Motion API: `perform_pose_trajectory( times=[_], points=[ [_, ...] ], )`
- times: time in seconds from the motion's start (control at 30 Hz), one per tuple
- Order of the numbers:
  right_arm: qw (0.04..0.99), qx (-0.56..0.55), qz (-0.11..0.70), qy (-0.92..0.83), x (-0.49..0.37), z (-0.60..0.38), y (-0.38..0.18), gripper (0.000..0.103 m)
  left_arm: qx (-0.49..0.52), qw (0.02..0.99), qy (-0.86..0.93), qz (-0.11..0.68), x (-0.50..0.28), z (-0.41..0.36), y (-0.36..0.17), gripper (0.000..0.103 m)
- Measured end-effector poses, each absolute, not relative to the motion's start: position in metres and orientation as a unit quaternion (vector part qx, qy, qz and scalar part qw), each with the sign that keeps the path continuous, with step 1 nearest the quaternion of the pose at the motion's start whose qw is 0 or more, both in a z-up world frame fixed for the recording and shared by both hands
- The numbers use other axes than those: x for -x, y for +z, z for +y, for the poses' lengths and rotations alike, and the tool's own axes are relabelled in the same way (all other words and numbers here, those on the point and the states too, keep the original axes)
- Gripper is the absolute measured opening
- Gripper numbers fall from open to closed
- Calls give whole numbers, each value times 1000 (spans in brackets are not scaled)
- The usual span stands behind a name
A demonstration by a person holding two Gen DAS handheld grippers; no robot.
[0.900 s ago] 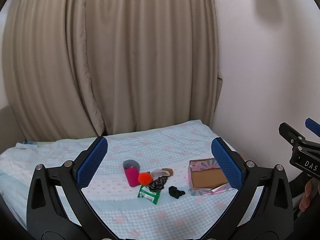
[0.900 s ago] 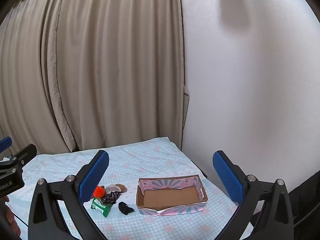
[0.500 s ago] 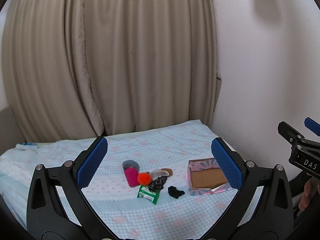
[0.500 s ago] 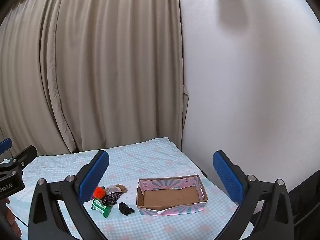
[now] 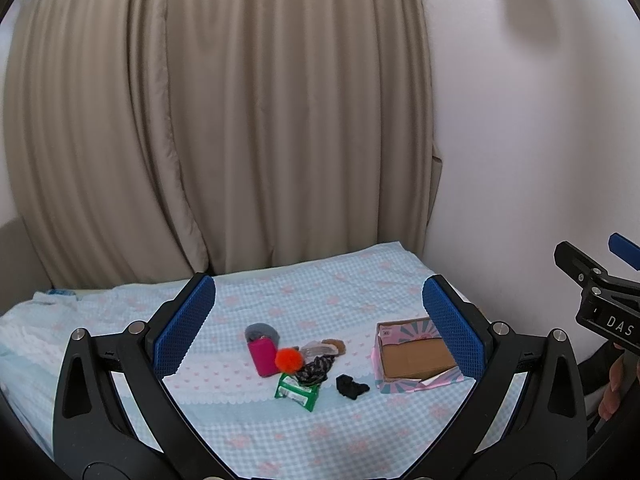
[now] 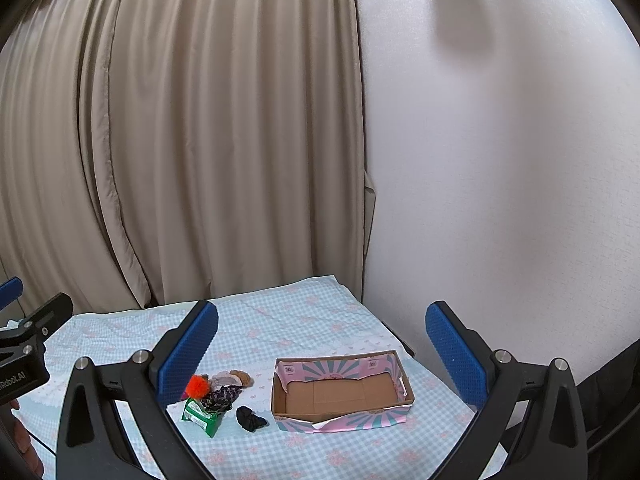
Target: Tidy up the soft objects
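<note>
A small heap of soft things lies on the blue checked bed cover (image 5: 280,432): an orange pompom (image 5: 288,359) (image 6: 197,385), a pink pouch (image 5: 263,356), a grey item (image 5: 261,331), a dark patterned scrunchie (image 5: 316,368) (image 6: 221,397), a green packet (image 5: 297,391) (image 6: 201,416), a black cloth lump (image 5: 351,386) (image 6: 249,418), and a brown item (image 5: 335,345). An empty pink cardboard box (image 5: 416,360) (image 6: 340,394) stands to their right. My left gripper (image 5: 318,328) and right gripper (image 6: 320,354) are both open, empty, and held well back above the bed.
Beige curtains (image 5: 224,120) hang behind the bed and a white wall (image 6: 500,160) runs along its right side. The right gripper's body shows at the left wrist view's right edge (image 5: 600,304); the left one shows at the right wrist view's left edge (image 6: 24,348).
Almost nothing differs. Both views have shifted very slightly; the objects and the open jaws stay as they were.
</note>
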State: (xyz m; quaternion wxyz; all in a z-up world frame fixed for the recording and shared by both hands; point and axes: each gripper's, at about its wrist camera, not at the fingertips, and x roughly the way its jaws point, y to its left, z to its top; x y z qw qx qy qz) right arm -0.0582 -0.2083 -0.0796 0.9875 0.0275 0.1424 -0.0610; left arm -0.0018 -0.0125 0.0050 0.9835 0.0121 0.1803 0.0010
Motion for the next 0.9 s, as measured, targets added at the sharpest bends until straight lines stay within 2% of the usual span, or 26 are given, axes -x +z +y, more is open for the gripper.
perform_pose_trajectory(
  times=[0.9],
  points=[
    [987, -28, 143, -62, 60, -209, -78, 103, 0, 983, 1, 181, 5, -18, 8, 103]
  ],
)
